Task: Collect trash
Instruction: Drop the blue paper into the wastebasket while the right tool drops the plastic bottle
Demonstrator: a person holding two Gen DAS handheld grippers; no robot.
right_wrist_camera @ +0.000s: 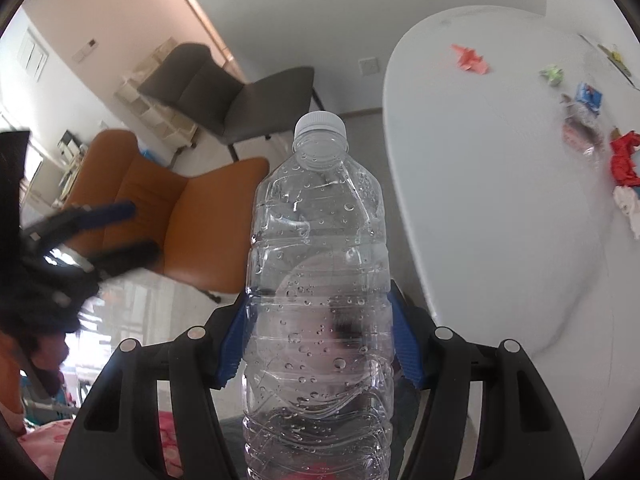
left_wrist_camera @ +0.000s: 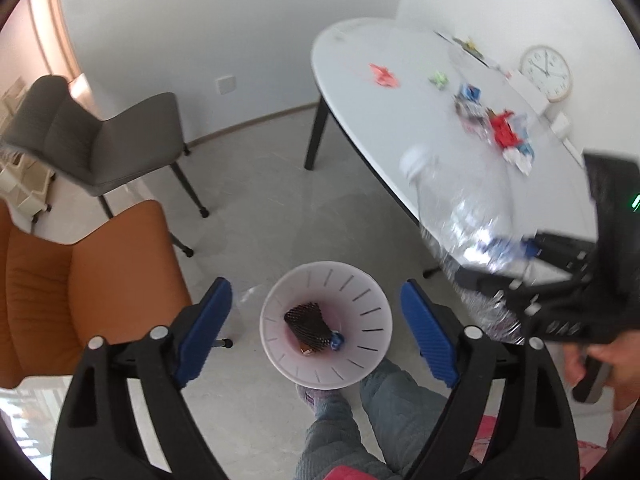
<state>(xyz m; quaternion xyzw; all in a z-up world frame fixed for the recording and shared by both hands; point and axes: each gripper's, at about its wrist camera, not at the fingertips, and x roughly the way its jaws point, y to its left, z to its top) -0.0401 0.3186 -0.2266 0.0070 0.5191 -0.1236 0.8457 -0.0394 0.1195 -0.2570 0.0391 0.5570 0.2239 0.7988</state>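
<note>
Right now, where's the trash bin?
Left wrist view, bottom centre: the white bin stands on the floor between the open left gripper jaws, beside the orange chair.

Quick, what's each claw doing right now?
Left claw: open, nothing between its pads, above the white bin.
Right claw: shut on the clear plastic bottle.

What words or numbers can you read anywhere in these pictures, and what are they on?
No text can be read here.
Clock on the table: marks round its face, too small and blurred to read.
Blue wrapper: print too blurred to read.
Clear bottle in the right gripper: no label showing.
White bin: only plain slots.
</note>
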